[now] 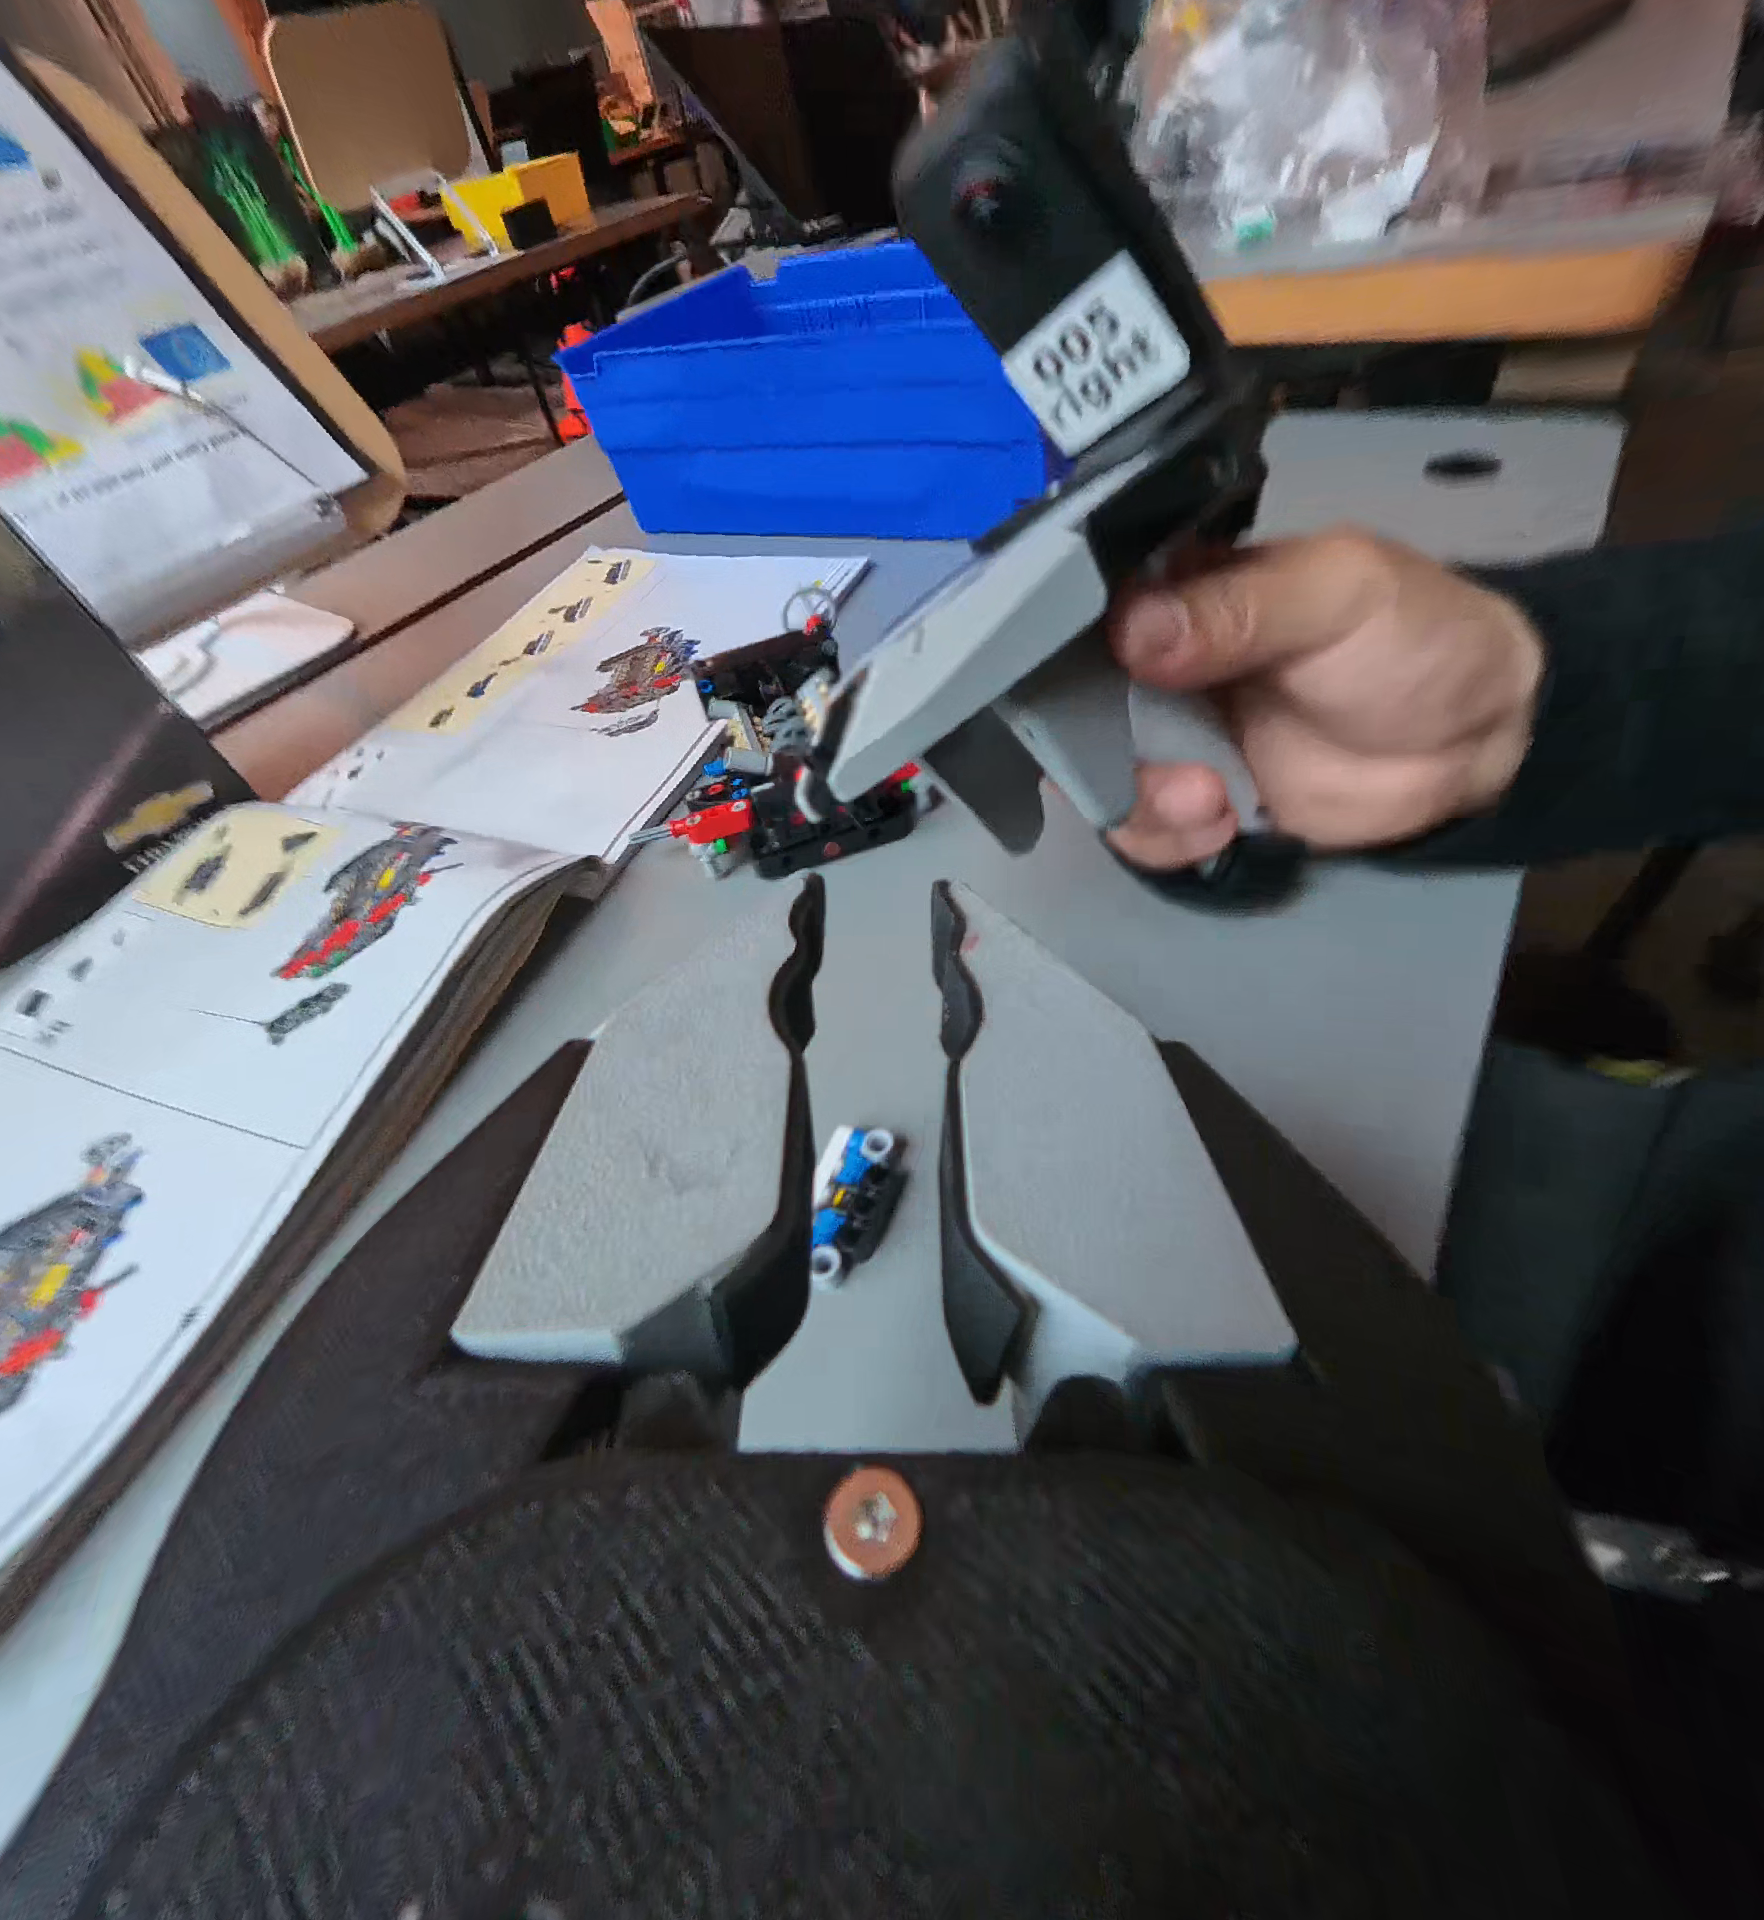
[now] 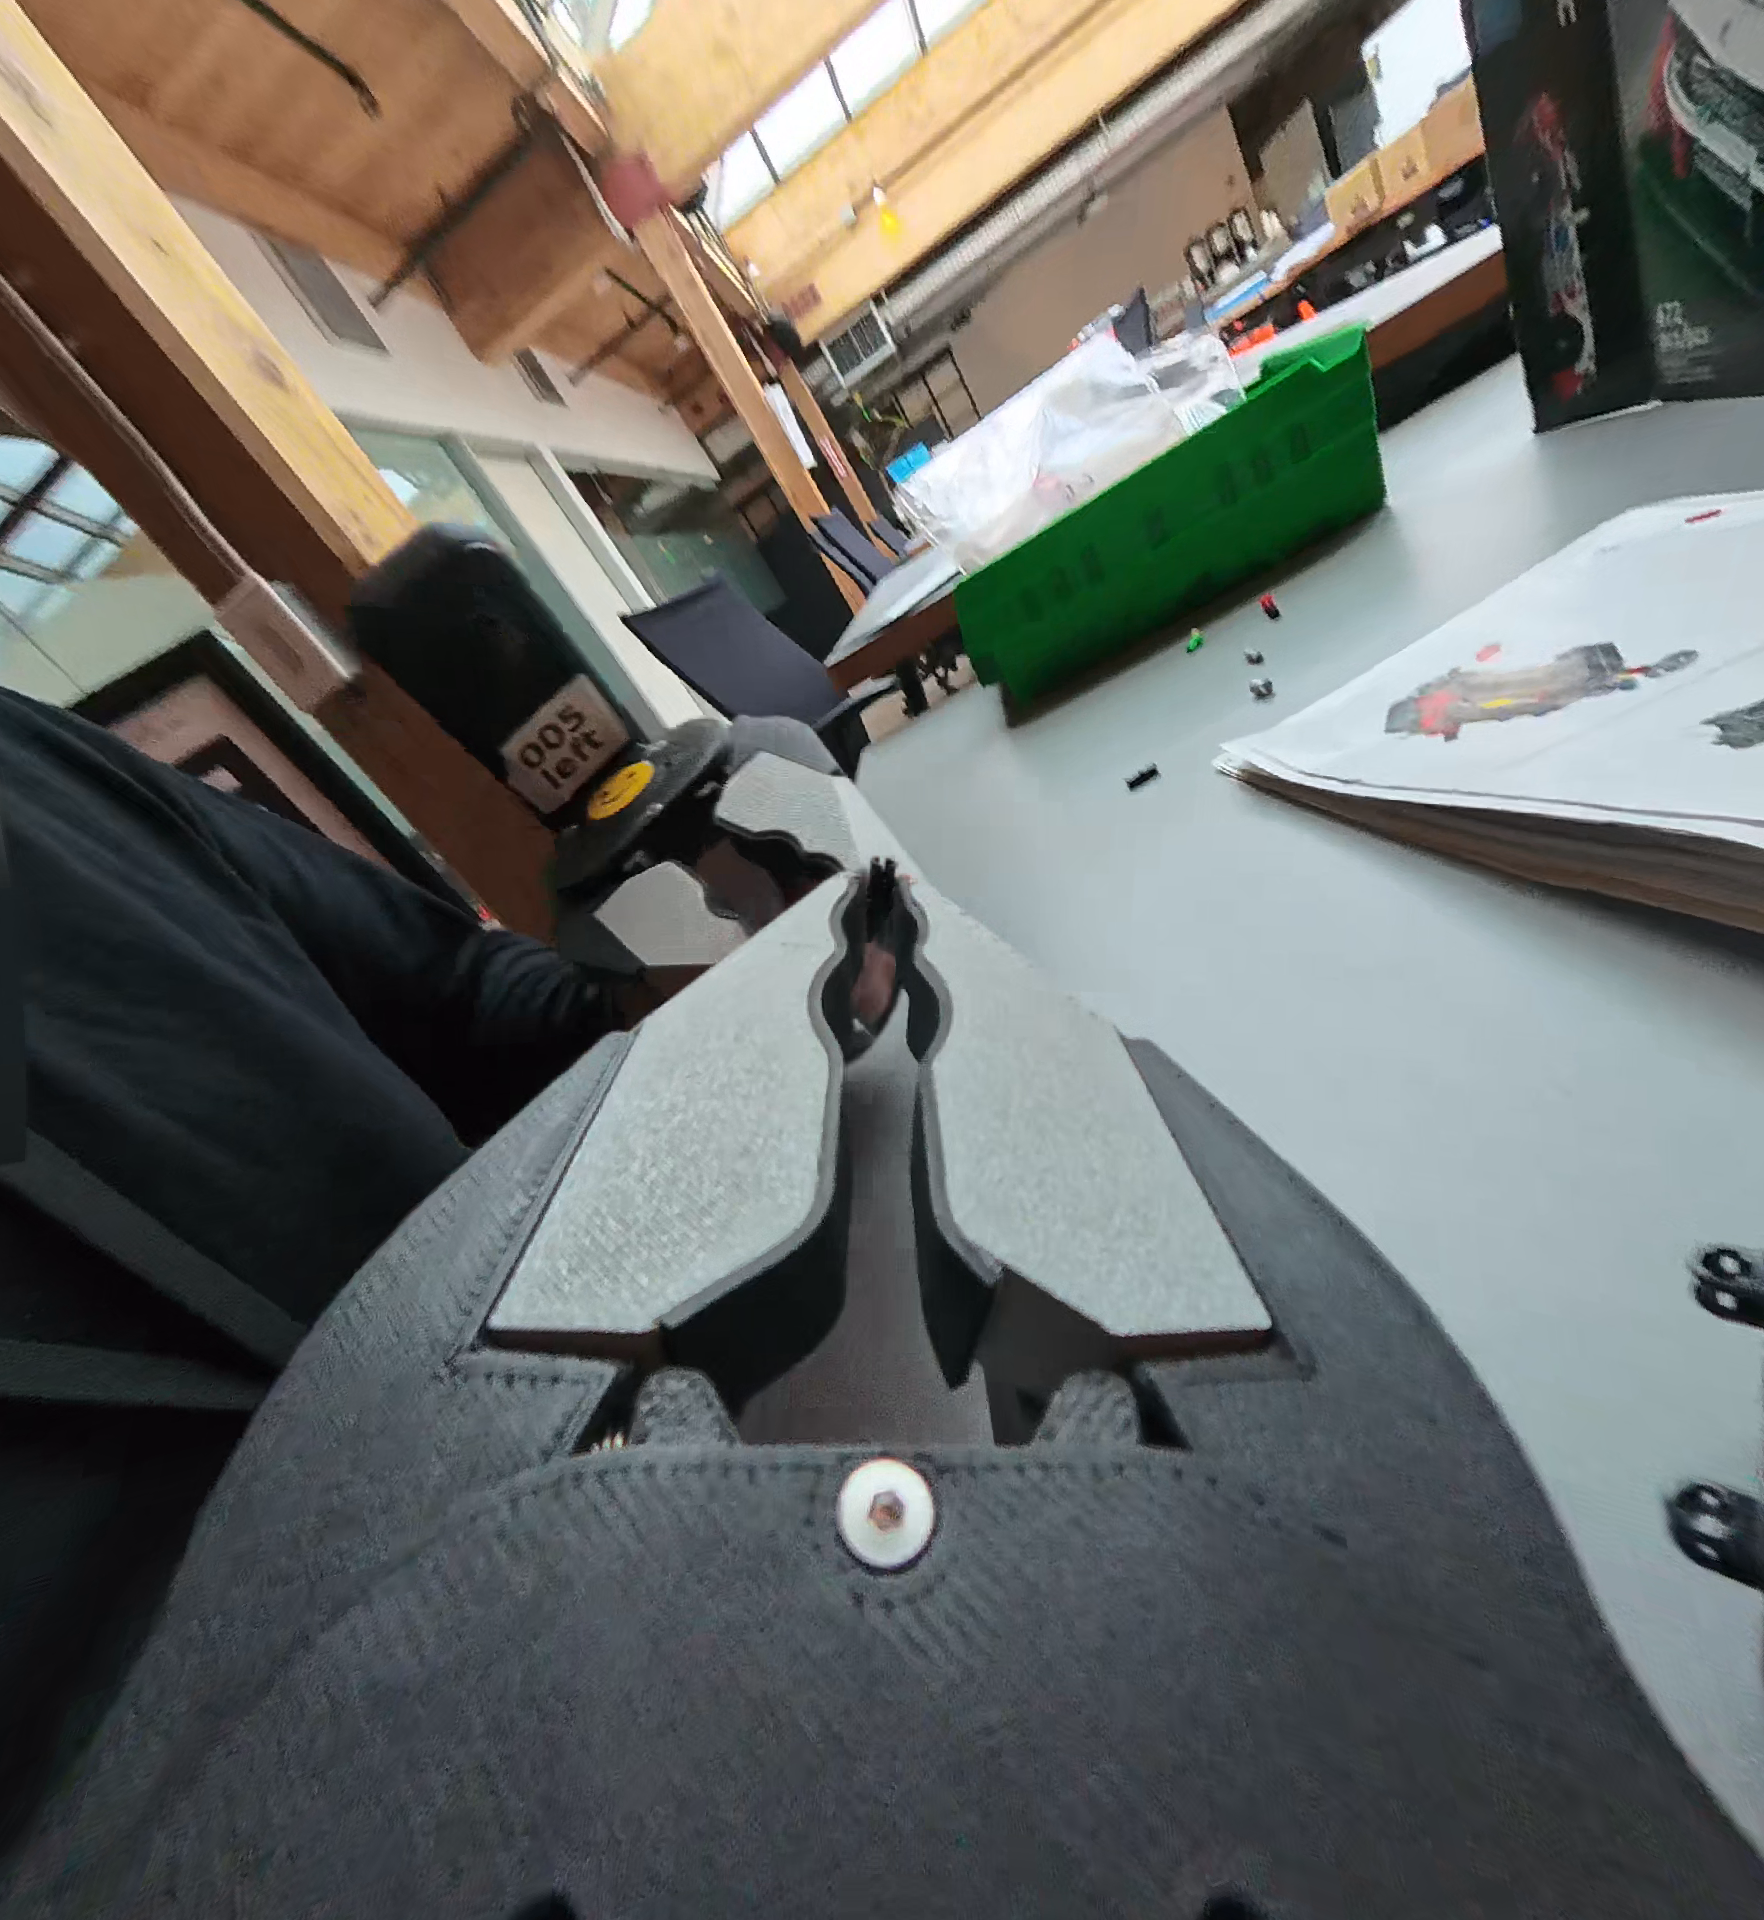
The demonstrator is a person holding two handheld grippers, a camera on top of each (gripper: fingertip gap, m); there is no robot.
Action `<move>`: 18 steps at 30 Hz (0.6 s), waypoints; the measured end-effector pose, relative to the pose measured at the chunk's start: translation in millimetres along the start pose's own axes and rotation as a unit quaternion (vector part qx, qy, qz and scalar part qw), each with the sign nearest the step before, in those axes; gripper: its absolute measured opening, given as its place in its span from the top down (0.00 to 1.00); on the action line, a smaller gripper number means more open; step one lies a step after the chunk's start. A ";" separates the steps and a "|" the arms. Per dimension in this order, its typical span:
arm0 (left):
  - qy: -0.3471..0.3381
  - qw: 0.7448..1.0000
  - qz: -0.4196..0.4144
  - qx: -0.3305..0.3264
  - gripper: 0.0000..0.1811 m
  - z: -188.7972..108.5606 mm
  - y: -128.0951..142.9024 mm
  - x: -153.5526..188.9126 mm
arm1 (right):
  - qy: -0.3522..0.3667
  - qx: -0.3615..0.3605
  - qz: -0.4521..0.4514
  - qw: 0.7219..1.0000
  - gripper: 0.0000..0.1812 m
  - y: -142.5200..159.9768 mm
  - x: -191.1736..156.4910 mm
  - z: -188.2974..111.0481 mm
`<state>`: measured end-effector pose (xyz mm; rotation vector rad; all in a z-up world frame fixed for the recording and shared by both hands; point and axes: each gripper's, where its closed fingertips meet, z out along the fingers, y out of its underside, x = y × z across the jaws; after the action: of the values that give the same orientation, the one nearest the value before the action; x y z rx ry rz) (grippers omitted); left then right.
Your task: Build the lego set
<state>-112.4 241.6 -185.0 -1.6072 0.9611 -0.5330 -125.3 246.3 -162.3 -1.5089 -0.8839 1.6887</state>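
1. While the left gripper [image 1: 873, 904] hangs over the grey table [image 1: 1221, 997] with its jaws apart and nothing between them, a small blue, white and black lego sub-assembly [image 1: 854, 1205] lies on the tabletop in the gap between its fingers [image 1: 670, 1153], touching neither as far as the left wrist view shows.
2. Just left of it, an open instruction booklet [image 1: 265, 1039] lies flat on the table.
3. Farther on, the partly built lego model [image 1: 784, 758], black with red and grey parts, stands on the table at the booklet's edge.
4. A hand [image 1: 1345, 696] in a dark sleeve holds the right gripper [image 1: 821, 748] tilted down, its tips at the model; the right wrist view shows its jaws nearly closed on a thin dark piece [image 2: 878, 894] too small to identify.
5. Behind the model sits a blue bin [image 1: 805, 416]; its contents are hidden by its wall.
6. Across the table in the right wrist view, a green bin [image 2: 1169, 551] holds clear plastic bags [image 2: 1054, 436], with a few loose pieces [image 2: 1257, 665] scattered on the tabletop beside it.
7. A dark product box [image 2: 1636, 208] stands upright at the far edge.
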 end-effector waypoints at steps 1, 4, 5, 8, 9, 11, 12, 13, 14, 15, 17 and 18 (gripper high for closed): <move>0.017 0.999 -0.035 0.011 0.91 -1.4 -5.5 2.1 | -0.016 0.011 0.008 1.000 0.99 -2.1 -4.4 1.2; 0.102 0.983 -0.146 0.050 0.95 -9.2 -20.3 14.1 | -0.043 0.033 0.010 0.998 1.00 -5.5 -14.1 2.0; 0.128 0.973 -0.181 0.065 0.96 -12.8 -25.0 16.7 | -0.047 0.038 0.004 0.998 0.99 -6.3 -16.5 1.6; 0.164 0.950 -0.250 0.089 0.96 -20.0 -30.8 15.5 | -0.041 0.040 -0.022 0.998 1.00 -6.2 -22.2 1.1; 0.161 0.949 -0.258 0.088 0.95 -19.8 -29.3 13.5 | -0.037 0.040 -0.033 0.998 1.00 -6.1 -24.2 1.5; 0.158 0.949 -0.260 0.082 0.94 -19.0 -27.3 11.9 | -0.029 0.035 -0.053 0.998 1.00 -5.4 -26.7 4.3; 0.159 0.949 -0.261 0.081 0.94 -18.8 -28.3 11.6 | -0.027 0.033 -0.062 0.997 1.00 -5.7 -27.9 6.4; 0.161 0.948 -0.261 0.082 0.94 -19.0 -30.1 11.1 | -0.026 0.030 -0.071 0.997 1.00 -5.9 -29.1 8.8; 0.159 0.949 -0.260 0.082 0.94 -19.1 -31.7 9.8 | -0.026 0.027 -0.078 0.996 0.99 -5.8 -30.3 11.2; 0.158 0.949 -0.259 0.082 0.95 -19.6 -33.0 8.4 | -0.025 0.031 -0.084 0.996 1.00 -7.5 -31.2 12.4; 0.156 0.951 -0.255 0.083 0.96 -20.8 -34.9 7.1 | -0.025 0.037 -0.090 0.995 1.00 -9.3 -32.4 12.7; 0.158 0.952 -0.249 0.081 0.99 -21.1 -34.7 8.5 | -0.023 0.036 -0.092 0.995 1.00 -8.9 -32.0 12.3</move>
<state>-113.4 223.6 -147.6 -1.6425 0.7100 -1.2164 -134.4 223.4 -137.1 -1.3039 -0.9461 1.6092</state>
